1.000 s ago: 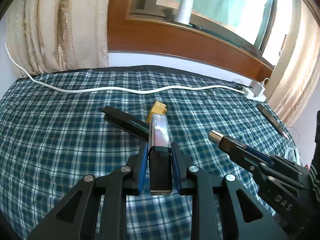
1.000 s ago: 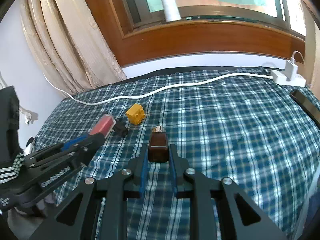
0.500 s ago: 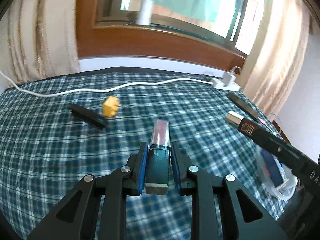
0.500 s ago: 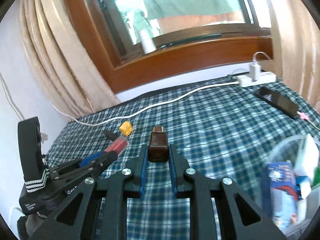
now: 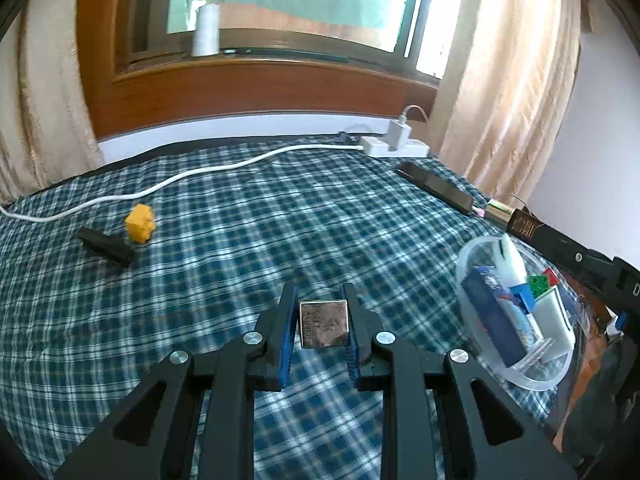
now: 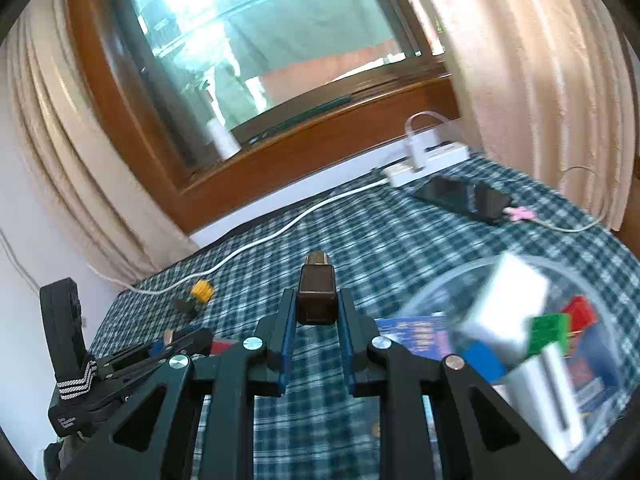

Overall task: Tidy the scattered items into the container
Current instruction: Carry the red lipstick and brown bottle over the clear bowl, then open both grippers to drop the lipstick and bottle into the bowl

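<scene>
Left gripper [image 5: 323, 326]: clamped on a lipstick [image 5: 324, 323], end-on.
Right gripper [image 6: 317, 312]: closed on a brown bottle [image 6: 316, 294].
Bowl [image 5: 472, 256]: right, holding blocks.

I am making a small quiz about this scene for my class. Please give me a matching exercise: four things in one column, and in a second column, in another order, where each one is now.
Things:
1. yellow block
2. lipstick
3. green block
4. phone

Places:
A. inside the clear container
B. between the left gripper fingers
C. on the bed near the power strip
D. on the bed beside a black cap

Pairs: 1-D, 2-B, 3-A, 4-C
</scene>
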### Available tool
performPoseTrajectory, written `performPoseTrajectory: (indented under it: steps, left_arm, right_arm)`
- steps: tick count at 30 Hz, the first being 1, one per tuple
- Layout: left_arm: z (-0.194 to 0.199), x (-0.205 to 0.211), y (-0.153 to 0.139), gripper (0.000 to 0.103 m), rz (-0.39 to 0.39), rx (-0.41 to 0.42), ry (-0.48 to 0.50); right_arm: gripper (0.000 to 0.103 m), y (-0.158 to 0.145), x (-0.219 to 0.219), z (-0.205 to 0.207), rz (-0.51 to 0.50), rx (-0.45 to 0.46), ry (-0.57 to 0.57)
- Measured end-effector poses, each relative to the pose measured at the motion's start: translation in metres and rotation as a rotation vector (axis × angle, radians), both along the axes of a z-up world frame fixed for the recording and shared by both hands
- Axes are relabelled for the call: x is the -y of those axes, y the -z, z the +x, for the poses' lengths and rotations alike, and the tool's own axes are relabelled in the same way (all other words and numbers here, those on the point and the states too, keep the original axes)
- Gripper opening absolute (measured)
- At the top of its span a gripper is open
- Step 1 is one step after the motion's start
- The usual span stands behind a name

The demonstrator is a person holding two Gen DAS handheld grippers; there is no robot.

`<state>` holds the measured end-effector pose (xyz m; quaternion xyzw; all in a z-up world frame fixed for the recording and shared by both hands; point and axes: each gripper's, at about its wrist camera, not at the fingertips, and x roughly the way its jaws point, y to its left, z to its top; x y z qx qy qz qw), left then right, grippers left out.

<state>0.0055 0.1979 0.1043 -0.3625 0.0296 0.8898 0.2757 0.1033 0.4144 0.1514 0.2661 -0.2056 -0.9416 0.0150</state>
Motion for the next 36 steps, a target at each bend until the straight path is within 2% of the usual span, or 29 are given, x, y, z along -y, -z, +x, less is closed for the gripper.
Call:
performPoseTrajectory:
  steps: [9, 21, 29, 33, 36]
  left_arm:
    - [0.025, -0.042, -0.02, 0.023, 0.028, -0.018, 0.137]
    - [0.052, -0.111, -0.035, 0.023, 0.051, -0.015, 0.309]
    - [0.064, -0.152, -0.025, 0.024, 0.066, 0.037, 0.402]
    - [0.058, -0.167, -0.011, 0.025, 0.093, 0.132, 0.428]
    - [0.058, -0.169, -0.007, 0.038, 0.121, 0.174, 0.453]
  right_arm:
    - [0.022, 0.0, -0.049, 0.035, -0.004, 0.001, 0.099]
    - [0.022, 0.017, -0.084, 0.045, -0.035, 0.037, 0.167]
    - [0.022, 0.026, -0.101, 0.049, -0.038, 0.066, 0.204]
    - [0.023, 0.032, -0.106, 0.049, -0.054, 0.082, 0.213]
    - [0.023, 0.035, -0.112, 0.048, -0.068, 0.094, 0.223]
